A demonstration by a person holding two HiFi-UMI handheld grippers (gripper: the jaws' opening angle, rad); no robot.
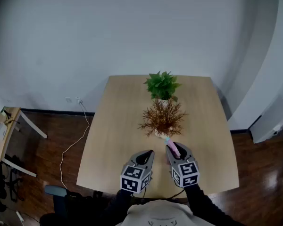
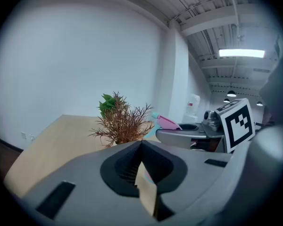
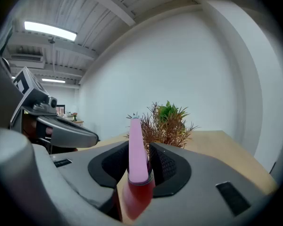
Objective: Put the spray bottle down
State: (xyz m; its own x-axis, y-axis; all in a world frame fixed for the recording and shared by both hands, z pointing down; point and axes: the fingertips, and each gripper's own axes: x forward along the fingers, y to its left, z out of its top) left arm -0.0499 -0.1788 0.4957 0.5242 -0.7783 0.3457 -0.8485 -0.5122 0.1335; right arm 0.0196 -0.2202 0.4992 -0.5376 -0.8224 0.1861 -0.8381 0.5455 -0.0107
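Note:
A pink-headed spray bottle (image 1: 171, 145) with a teal nozzle is clamped in my right gripper (image 1: 176, 148), just above the wooden table (image 1: 118, 126) near its front edge. The nozzle points toward the brown plant. In the right gripper view the pink head (image 3: 135, 145) stands upright between the jaws, with a reddish body below it. To its left my left gripper (image 1: 150, 153) is shut and holds nothing; its jaws (image 2: 141, 142) meet at the tip. The bottle (image 2: 167, 122) also shows in the left gripper view, to the right.
A brown dried plant (image 1: 162, 118) stands just beyond the bottle, with a green potted plant (image 1: 162, 84) behind it at the table's far edge. A small side table (image 1: 2, 126) and a white cable (image 1: 73, 145) lie on the floor to the left.

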